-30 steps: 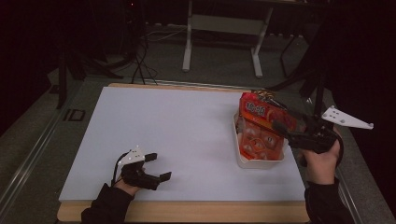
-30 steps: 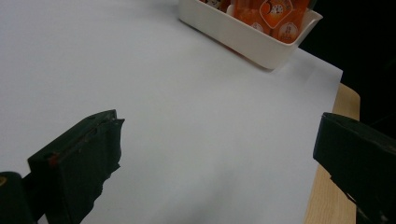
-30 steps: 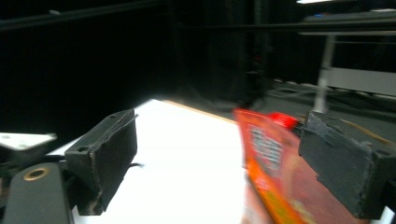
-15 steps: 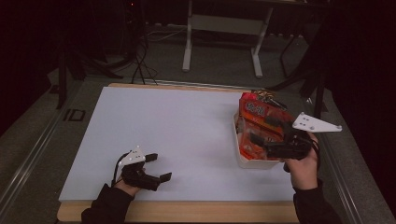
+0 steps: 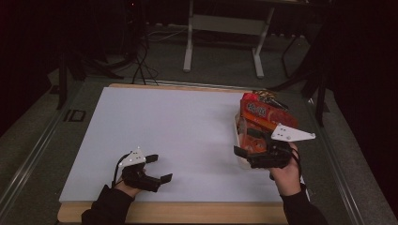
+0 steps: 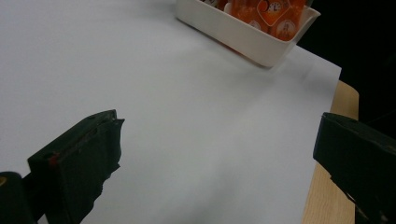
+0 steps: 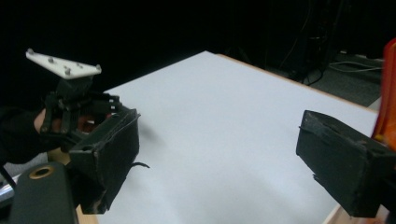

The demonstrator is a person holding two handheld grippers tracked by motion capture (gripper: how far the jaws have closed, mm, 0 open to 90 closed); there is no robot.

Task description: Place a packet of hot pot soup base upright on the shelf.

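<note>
Snack packets [image 6: 261,11] fill the white tub [image 6: 243,35], close-up in left gripper view.

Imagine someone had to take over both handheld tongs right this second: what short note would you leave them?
Left tongs: open, empty, low over the white table near its front left.
Right tongs: open, empty, beside the white tray at the table's right edge.
The tray holds orange snack packets; one red-orange bag stands tall in it.
Done: nothing lies outside the tray.
Left: probably take hold of the tray or a packet; neither tongs grips anything yet.
</note>
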